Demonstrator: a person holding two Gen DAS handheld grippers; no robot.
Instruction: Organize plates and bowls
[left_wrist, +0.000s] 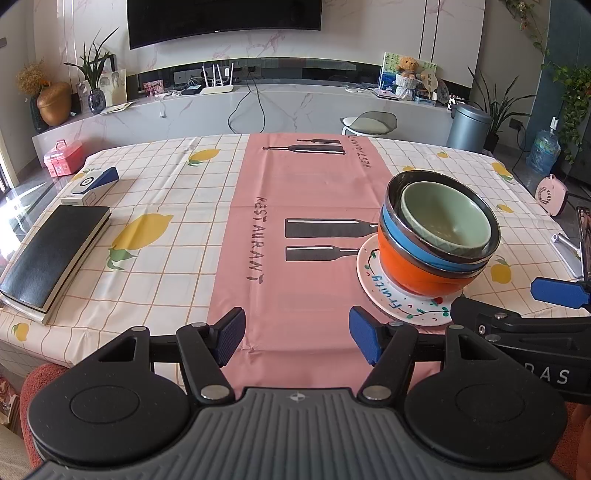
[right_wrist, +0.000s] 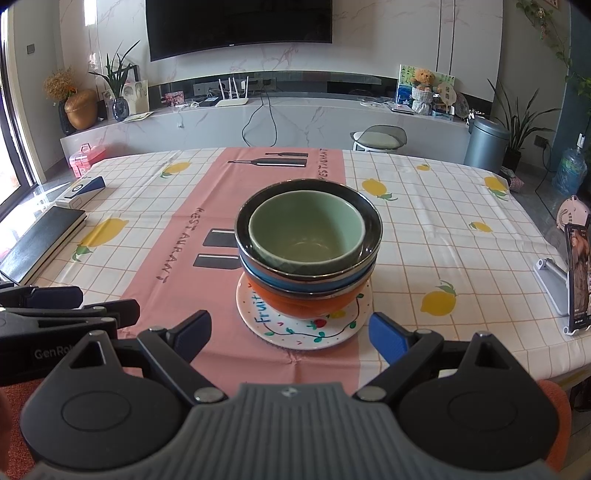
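Note:
A stack of bowls stands on a white "Fruity" plate (right_wrist: 306, 332) near the table's front edge. An orange bowl (right_wrist: 299, 304) is at the bottom, a blue bowl (right_wrist: 295, 282) sits in it, and a green bowl (right_wrist: 306, 232) is nested on top. The stack also shows in the left wrist view, with the plate (left_wrist: 402, 306), orange bowl (left_wrist: 413, 267) and green bowl (left_wrist: 447, 221). My left gripper (left_wrist: 297, 336) is open and empty, left of the stack. My right gripper (right_wrist: 291, 332) is open and empty, just in front of the plate.
A black book (left_wrist: 55, 254) and a white-blue box (left_wrist: 94, 184) lie at the table's left. A phone on a stand (right_wrist: 576, 277) is at the right edge. The lemon tablecloth with a pink runner (left_wrist: 295, 206) covers the table. A stool (right_wrist: 378, 138) stands behind.

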